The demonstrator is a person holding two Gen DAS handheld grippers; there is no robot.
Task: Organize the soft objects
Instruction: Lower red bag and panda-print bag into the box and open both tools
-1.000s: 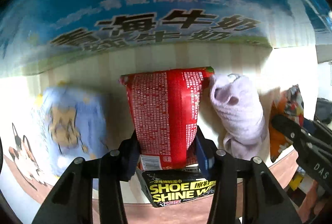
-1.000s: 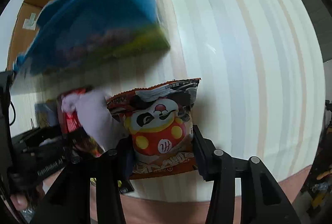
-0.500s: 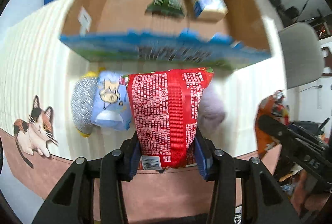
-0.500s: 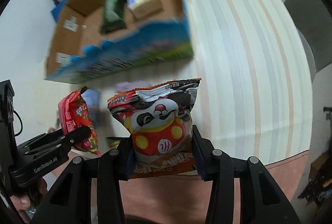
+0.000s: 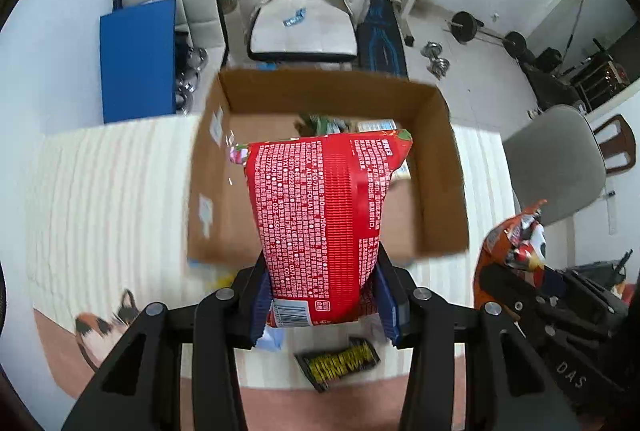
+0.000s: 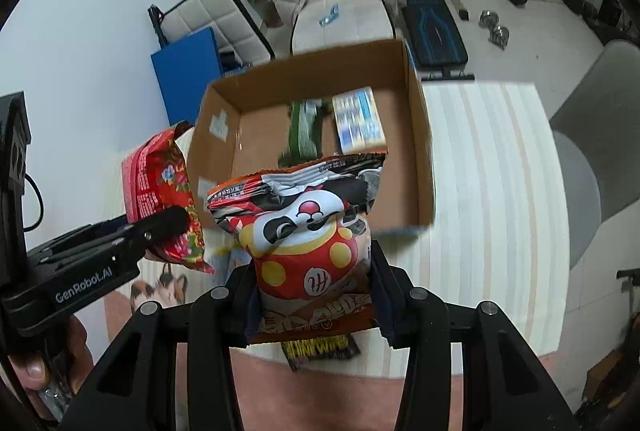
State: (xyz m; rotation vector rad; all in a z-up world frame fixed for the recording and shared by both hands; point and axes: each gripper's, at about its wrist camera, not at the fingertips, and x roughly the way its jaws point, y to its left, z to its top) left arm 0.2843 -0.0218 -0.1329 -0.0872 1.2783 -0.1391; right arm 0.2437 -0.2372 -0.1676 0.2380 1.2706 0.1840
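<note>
Left tool (image 5: 322,301): clamped on the lower end of a red printed foil pouch (image 5: 326,215), blue pads pressing both side edges; pouch standing upright ahead of the jaws.
Right tool (image 6: 314,305): clamped on the base of an orange crinkly snack bag with a panda print (image 6: 304,231); bag upright, top seal crumpled.
Position of loads: both held aloft, in front of and above the near wall of an open brown cardboard box (image 6: 416,135).
Box contents: green packet (image 6: 306,131) and pale blue-and-white pack (image 6: 358,121) lying toward the far wall; near half of the floor bare.
Left behind: black-and-yellow wipes sachet (image 5: 340,365) on the striped cream counter (image 6: 488,199), just below the tools.
Step in hand (judged): carrying both bags over the box for release.
Method, clearance: bag bottoms to pass fully over the near wall before any descent.
Method, spacing: tools near each other; pouch to the bare left part of the floor, snack bag to the right, paths uncrossed.
Method, release: low over the floor, jaws parted only once the bag rests or nearly rests.
Method, grip: light pressure only; both bags soft, snack bag probably air-filled and crushable.
Risk: bag edge catching the near wall and nudging the light box.
Image quality: box edges blurred; exact height above the rim not determinable.
</note>
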